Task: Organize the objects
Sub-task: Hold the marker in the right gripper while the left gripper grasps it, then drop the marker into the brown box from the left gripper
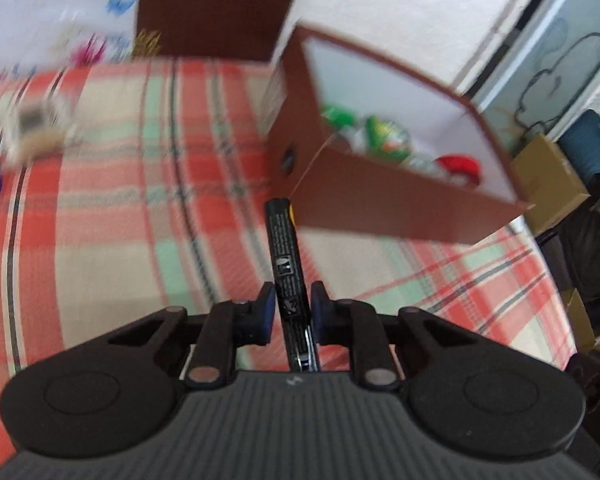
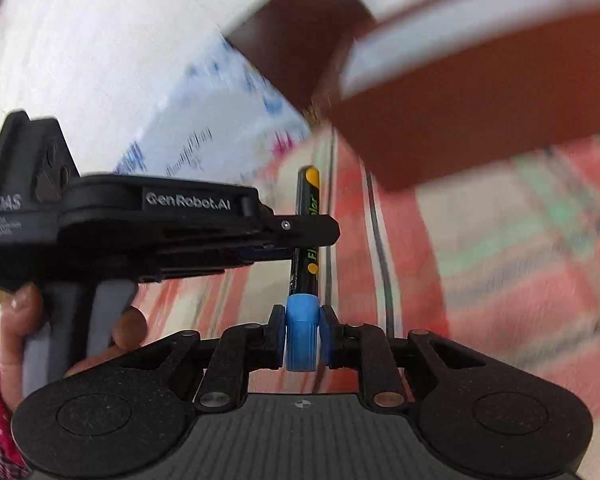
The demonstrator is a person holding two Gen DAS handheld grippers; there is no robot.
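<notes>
Both views are lit by soft, even daylight, pretty bright, no harsh shadows or glare anywhere. Motion blur is heavy though: the plaid cloth (image 1: 100, 208) smears badly toward the left edge, and in the right wrist view the brown box (image 2: 480, 92) is just a streaky blob. Only the near black tool parts stay crisp. Typical fisheye bending, with dark corners.
</notes>
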